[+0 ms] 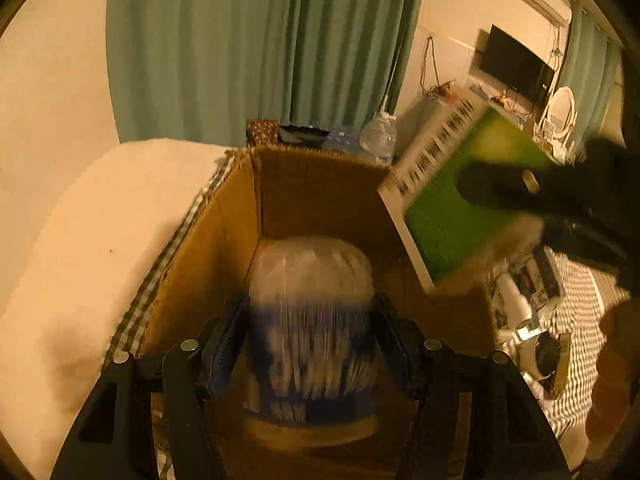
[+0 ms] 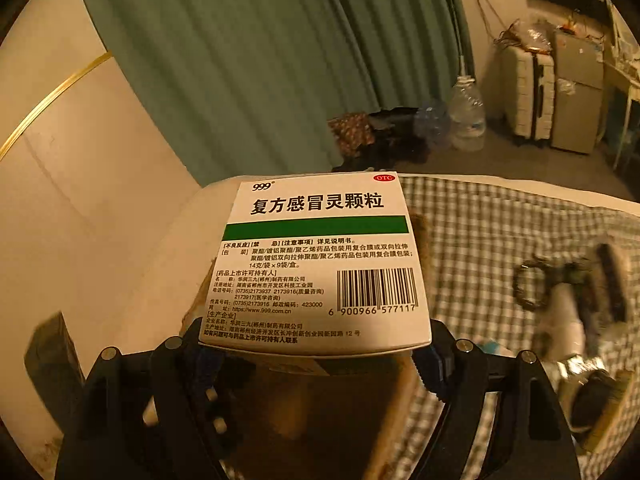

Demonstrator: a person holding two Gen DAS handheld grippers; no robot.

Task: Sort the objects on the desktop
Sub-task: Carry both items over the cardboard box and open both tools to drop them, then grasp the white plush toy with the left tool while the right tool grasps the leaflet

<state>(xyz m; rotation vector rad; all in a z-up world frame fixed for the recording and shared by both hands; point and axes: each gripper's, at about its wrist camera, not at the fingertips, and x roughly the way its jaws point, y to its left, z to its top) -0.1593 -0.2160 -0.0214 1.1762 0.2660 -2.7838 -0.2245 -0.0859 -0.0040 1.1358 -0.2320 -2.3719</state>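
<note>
My left gripper is shut on a clear round container of cotton swabs with a blue label, held inside the open cardboard box. My right gripper is shut on a white and green medicine box, printed side up. In the left wrist view the same medicine box hangs blurred over the box's right wall, with a dark finger of the right gripper across it. The cardboard box lies under the medicine box in the right wrist view, mostly hidden.
A checked cloth covers the table, with a beaded bracelet, a white tube and other small items at right. A white pillow lies left of the box. Water bottles and suitcases stand by the green curtain.
</note>
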